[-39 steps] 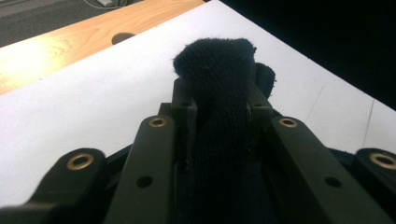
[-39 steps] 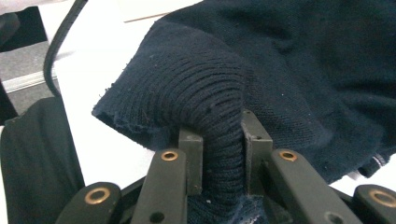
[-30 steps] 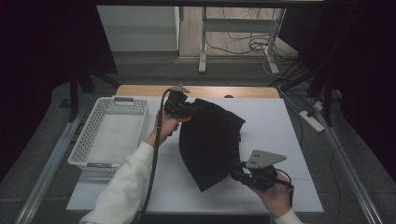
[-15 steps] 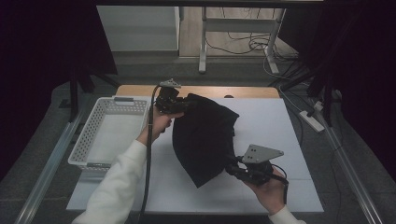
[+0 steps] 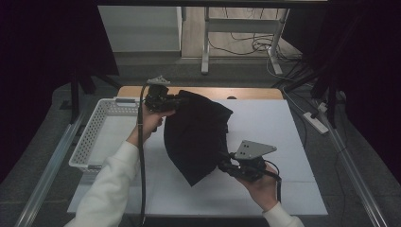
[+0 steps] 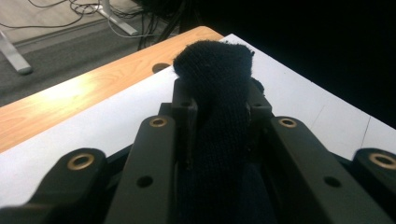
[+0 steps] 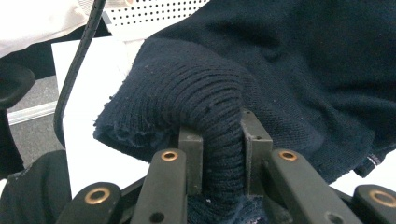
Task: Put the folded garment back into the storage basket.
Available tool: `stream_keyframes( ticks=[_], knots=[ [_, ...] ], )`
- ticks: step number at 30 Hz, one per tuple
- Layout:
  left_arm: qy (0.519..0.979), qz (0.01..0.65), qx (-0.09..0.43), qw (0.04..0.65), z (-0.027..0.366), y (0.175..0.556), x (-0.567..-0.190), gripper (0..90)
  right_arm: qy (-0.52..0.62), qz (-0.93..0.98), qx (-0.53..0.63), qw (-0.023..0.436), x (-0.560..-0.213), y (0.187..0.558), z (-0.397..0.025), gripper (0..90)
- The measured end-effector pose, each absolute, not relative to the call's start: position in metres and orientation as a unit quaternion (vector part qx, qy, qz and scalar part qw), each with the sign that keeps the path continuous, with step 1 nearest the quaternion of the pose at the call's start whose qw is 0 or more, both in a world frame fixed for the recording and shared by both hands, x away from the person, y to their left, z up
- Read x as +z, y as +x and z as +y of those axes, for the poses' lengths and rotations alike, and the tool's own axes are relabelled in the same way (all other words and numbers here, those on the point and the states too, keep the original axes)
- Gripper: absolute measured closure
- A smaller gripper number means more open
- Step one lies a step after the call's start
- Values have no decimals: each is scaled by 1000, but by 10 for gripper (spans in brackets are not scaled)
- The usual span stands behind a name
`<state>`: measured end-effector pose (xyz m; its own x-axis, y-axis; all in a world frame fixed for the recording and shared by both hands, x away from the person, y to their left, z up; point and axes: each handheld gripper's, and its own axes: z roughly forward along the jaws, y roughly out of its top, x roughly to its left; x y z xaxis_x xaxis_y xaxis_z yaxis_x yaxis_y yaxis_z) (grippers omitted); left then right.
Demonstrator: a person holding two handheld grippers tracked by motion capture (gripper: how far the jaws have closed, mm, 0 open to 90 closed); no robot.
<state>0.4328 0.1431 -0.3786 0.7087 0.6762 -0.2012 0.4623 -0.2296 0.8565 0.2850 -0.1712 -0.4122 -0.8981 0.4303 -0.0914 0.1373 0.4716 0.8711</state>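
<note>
Both grippers, left [image 5: 176,101] and right [image 5: 226,164], clamped on dark navy knit sweater [image 5: 198,135]; soft, limp, stretchy — ribbed hem grips best.

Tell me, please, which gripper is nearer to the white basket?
Left. The left gripper, shut on the dark sweater, is beside the white basket's far right corner; the right gripper holds the sweater's hem well off to the basket's right.

White sleeves [image 5: 108,179] on both arms; black grippers with brass-ringed screw holes — a grey three-cornered plate [image 5: 254,149], black cables [image 5: 142,156] trailing.
</note>
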Motion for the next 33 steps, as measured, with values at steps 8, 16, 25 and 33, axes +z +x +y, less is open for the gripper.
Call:
stream_keyframes(
  ticks=[8, 16, 25, 33],
  knots=[
    [770, 369, 116, 507, 166, 428, -369, 724, 164, 839, 497, 146, -409, 290, -151, 742],
    [765, 374, 126, 509, 188, 424, -363, 724, 161, 833, 511, 142, -406, 293, -132, 742],
    [760, 376, 132, 513, 209, 421, -362, 724, 158, 828, 521, 133, -404, 297, -113, 742],
    [756, 382, 141, 513, 231, 417, -355, 724, 153, 825, 531, 122, -404, 304, -96, 742]
  ],
)
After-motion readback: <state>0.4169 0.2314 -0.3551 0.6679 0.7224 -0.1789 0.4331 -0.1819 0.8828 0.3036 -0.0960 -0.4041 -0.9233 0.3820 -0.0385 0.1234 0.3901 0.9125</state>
